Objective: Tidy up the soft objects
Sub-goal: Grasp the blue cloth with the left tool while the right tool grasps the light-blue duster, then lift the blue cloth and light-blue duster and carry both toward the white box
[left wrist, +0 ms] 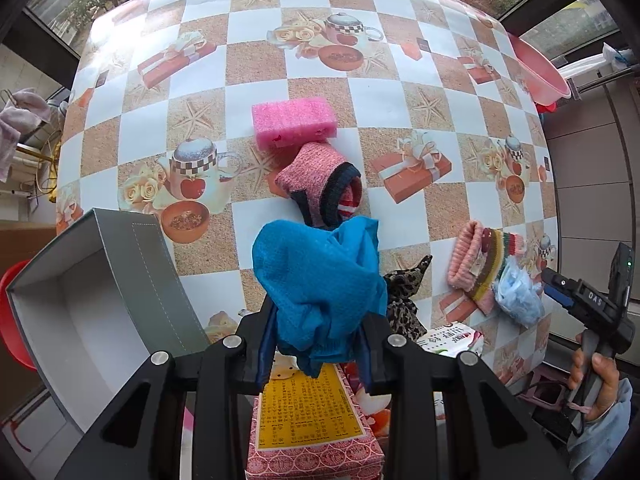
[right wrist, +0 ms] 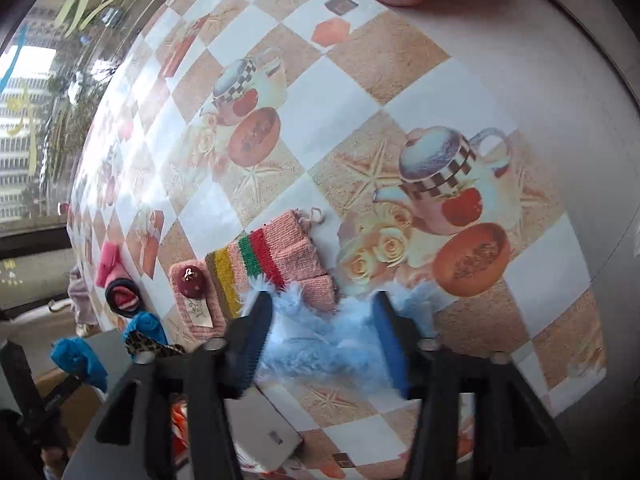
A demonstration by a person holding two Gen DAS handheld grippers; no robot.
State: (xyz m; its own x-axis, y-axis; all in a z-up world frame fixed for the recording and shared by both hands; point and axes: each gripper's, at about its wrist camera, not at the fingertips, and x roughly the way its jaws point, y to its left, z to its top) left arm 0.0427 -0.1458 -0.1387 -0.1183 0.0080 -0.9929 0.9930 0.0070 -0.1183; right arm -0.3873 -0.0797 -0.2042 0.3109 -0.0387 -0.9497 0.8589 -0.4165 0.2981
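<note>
My left gripper (left wrist: 318, 330) is shut on a crumpled blue cloth (left wrist: 320, 276), which hangs off the table top; the same cloth (right wrist: 78, 356) shows at the lower left of the right wrist view. My right gripper (right wrist: 320, 316) stands open over a fluffy light-blue item (right wrist: 316, 344) lying on the table between its fingers; the pads do not seem to press it, though the picture is blurred. Beside it lies a pink knit piece with coloured stripes (right wrist: 260, 268). A pink sponge (left wrist: 294, 122) and a pink knit hat with a navy rim (left wrist: 320, 184) sit mid-table.
An open grey box (left wrist: 120, 280) with a white inside stands at the left. A leopard-print item (left wrist: 404, 296), a tissue pack (left wrist: 452, 340) and a red-and-yellow box (left wrist: 312, 420) lie near the front edge. A hand holds the right gripper (left wrist: 560, 292). A pink basin (left wrist: 540, 72) sits far right.
</note>
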